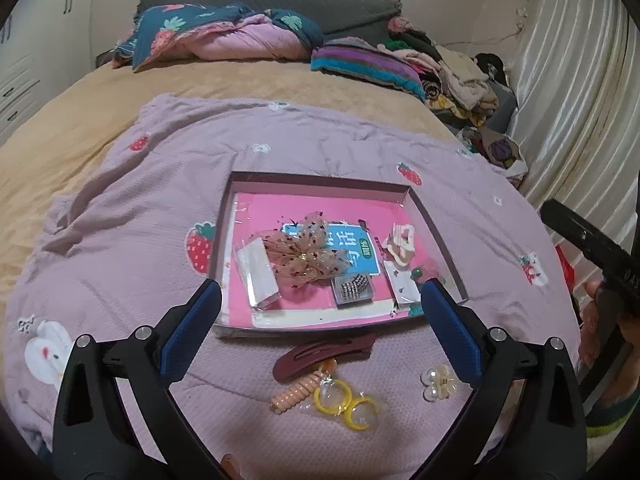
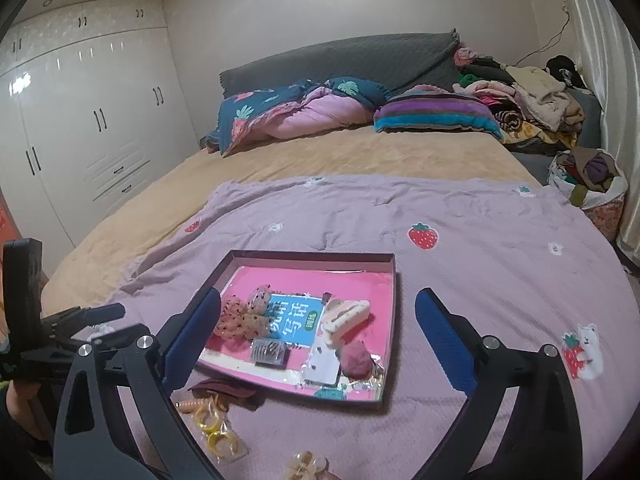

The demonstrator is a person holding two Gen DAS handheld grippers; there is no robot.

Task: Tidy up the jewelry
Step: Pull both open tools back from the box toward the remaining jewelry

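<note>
Pink paper lines the shallow tray (image 1: 436, 224) that lies flat on my lilac strawberry-print blanket (image 1: 120, 216), and most of the jewelry sits in it: a sheer spotted bow (image 1: 308, 256) over a blue printed card, a small clear box of dark beads (image 1: 354, 289) just in front of it, a cream claw clip (image 1: 400, 245) toward the right wall, and a white earring card (image 1: 402, 286) near the front right corner. Outside the tray, on the blanket just before its near wall, lie a maroon snap clip (image 1: 320, 356), a peach spiral hair tie (image 1: 298, 394), a pair of yellow hoops in a clear bag (image 1: 346, 406) and a pearl flower clip (image 1: 438, 384). My left tongs (image 1: 320, 308) hover above these loose pieces with the blue pads spread wide and nothing between them. My right tongs (image 2: 318, 328) hang over the tray's near side, likewise spread and empty. Beyond the blanket, the tan bed (image 2: 320, 152) carries folded quilts and a heap of clothes.
</note>
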